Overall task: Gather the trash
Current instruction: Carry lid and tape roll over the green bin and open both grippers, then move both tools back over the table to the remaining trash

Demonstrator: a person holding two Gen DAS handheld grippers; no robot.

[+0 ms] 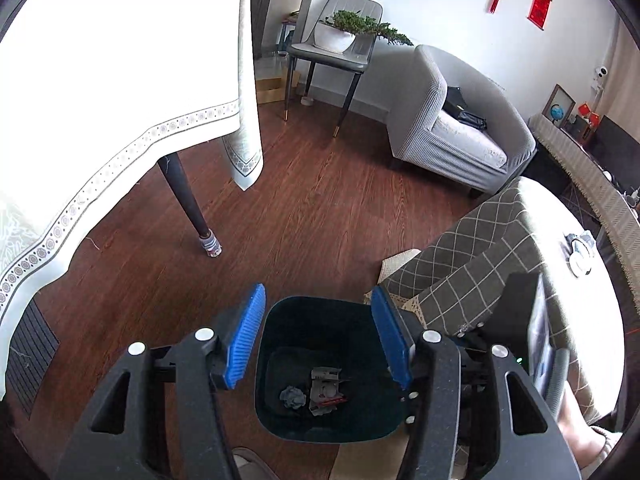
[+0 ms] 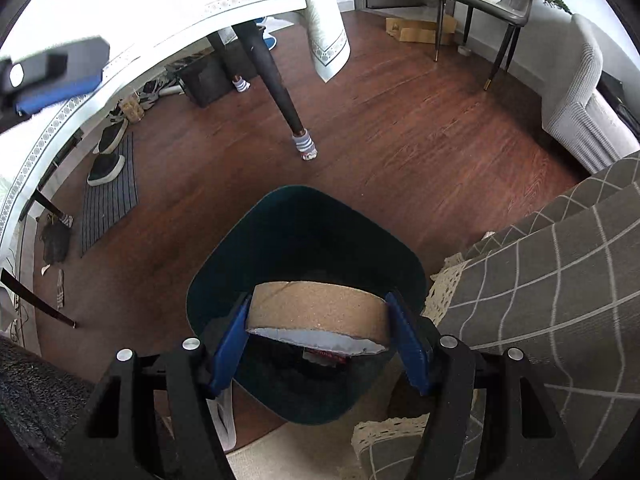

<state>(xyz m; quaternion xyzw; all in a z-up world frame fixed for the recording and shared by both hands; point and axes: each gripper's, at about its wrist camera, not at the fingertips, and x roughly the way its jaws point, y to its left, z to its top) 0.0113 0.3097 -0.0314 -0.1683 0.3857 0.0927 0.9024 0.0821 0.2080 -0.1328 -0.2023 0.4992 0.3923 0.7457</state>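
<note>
A dark teal trash bin [image 1: 276, 360] stands on the wooden floor below my left gripper [image 1: 318, 300]. That gripper is open, with nothing between its blue pads [image 1: 244, 336]. At the bottom of the bin lie a crumpled grey wad [image 1: 292, 397] and a flattened grey packet [image 1: 326, 392] with a red strip. In the right wrist view, my right gripper [image 2: 319, 304] is shut on a brown cardboard tape roll [image 2: 320, 306], held directly over the bin [image 2: 304, 232]. The left gripper [image 2: 56, 76] shows blurred at the upper left of that view.
A table with a white cloth [image 1: 120, 80] and a dark leg [image 1: 188, 200] stands left of the bin. A sofa with a grey checked cover [image 1: 480, 264] is close on the right. Behind it are a grey armchair [image 1: 460, 132] and a chair with a plant [image 1: 340, 40]. Shoes and a mat [image 2: 110, 192] lie under the table.
</note>
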